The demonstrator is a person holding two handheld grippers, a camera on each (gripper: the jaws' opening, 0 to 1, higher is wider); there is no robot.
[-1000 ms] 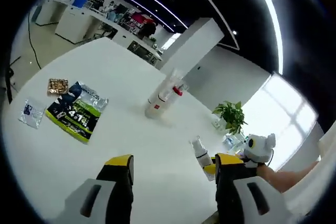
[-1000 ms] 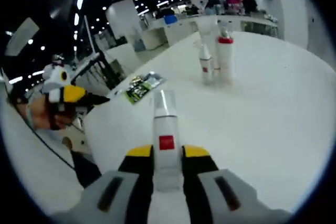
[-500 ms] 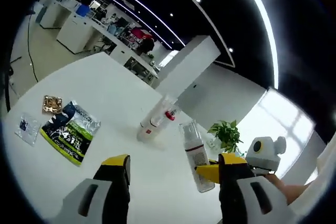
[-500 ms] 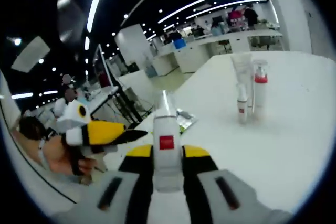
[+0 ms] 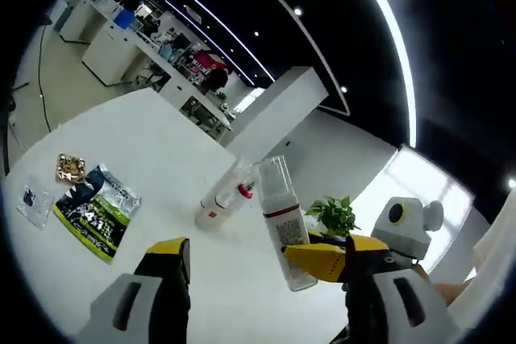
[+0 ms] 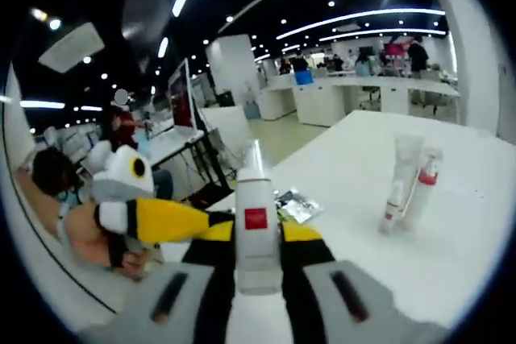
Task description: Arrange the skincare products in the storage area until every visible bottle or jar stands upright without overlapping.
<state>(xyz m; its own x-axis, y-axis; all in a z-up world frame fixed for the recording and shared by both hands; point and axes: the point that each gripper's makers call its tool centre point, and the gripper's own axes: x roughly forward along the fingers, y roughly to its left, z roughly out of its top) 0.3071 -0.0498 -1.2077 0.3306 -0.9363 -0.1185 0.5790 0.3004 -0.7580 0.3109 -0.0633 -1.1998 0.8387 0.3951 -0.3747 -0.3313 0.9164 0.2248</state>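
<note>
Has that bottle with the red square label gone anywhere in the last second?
Yes. The right gripper has lifted the bottle off the table; in the left gripper view it now overlaps the standing bottles and pillar behind.

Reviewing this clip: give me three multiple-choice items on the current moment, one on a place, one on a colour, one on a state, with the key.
1. Where does the green-and-black packet lie?
A. flat on the white table
B. in the left claw
C. on the plant

2. What colour is the square on the held bottle?
A. blue
B. red
C. green

3. How is the right claw?
A. open, empty
B. shut on the packet
C. shut on the held bottle

Key: 1 A, it lies flat on the tabletop; 2 B, the red mark faces the right gripper view; 3 C, both jaws press its sides.
</note>
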